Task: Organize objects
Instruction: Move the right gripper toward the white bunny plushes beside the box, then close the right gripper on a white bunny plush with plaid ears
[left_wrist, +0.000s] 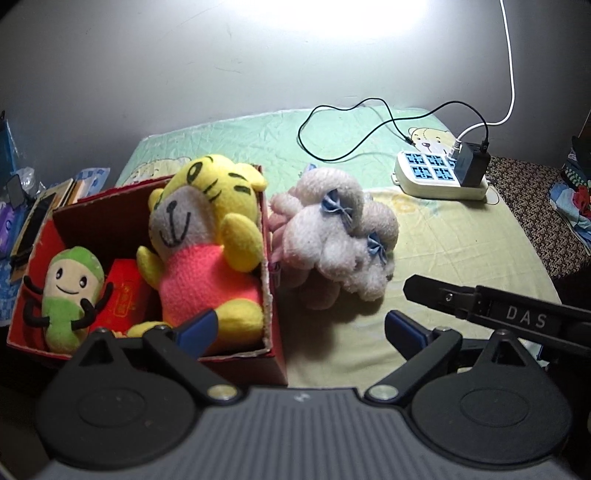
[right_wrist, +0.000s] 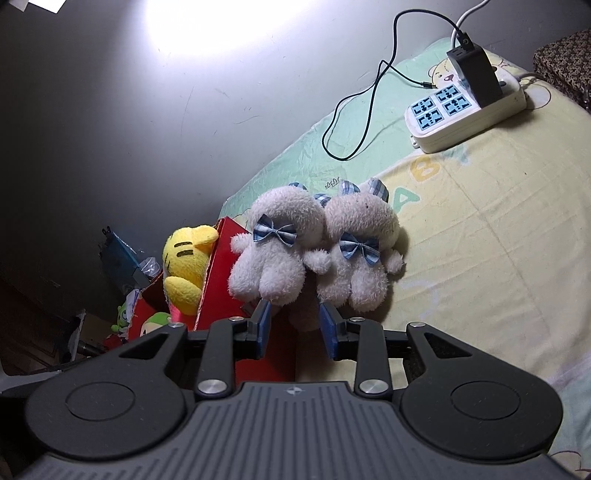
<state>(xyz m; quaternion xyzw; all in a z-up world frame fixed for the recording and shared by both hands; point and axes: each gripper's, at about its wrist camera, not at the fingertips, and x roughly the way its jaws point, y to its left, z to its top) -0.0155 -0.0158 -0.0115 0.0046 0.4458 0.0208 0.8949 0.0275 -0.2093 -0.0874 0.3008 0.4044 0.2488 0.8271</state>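
Plush bunny pair: lay on bed, touching red box. Judged light, soft, squashy; best pinched at lower body. Right gripper partly apart, empty; left gripper wide apart, empty.

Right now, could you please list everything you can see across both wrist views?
Red cardboard box: one, red, left on the bed.
Yellow tiger plush toy: one, yellow with pink body, in the box.
Green smiling plush toy: one, green, in the box.
Small red packet: one, red, in the box between the plush toys.
White plush rabbits with blue bows: two, white, side by side against the box.
White power strip: one, white with blue sockets, far right on the bed.
Black charger: one, black, plugged into the strip.
Left claw: open, empty.
Right claw: open, just short of the rabbits.
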